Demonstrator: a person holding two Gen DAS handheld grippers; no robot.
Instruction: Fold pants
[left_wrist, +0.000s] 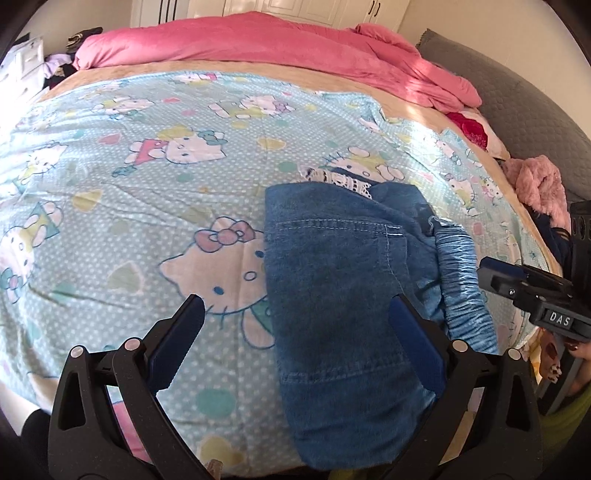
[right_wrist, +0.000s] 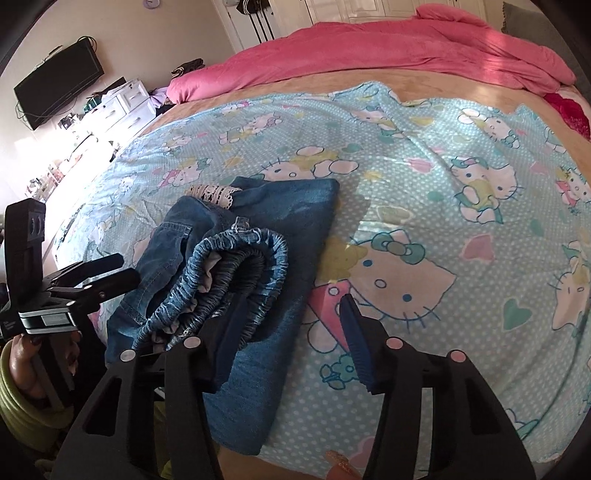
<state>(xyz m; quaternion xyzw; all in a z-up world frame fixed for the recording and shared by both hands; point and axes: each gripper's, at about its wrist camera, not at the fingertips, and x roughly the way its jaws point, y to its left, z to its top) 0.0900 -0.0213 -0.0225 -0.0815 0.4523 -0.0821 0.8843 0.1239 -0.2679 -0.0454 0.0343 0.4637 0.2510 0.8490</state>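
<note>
Pants (left_wrist: 332, 280): denim, folded bundle on the printed sheet (left_wrist: 129, 177), long axis 12 to 6. We hold the left gripper (left_wrist: 295, 314) wide and empty astride its near end; right gripper (right_wrist: 291, 314) wide, pants at 10 o'clock.

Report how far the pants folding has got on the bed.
Done: the denim pants lie in a compact folded stack on the cartoon-cat sheet, elastic waistband bunched on top and lace trim peeking out at the far edge.
In hand: nothing; the left gripper and right gripper are both open over the pile.
Left: probably only flattening the waistband, if anything.
</note>
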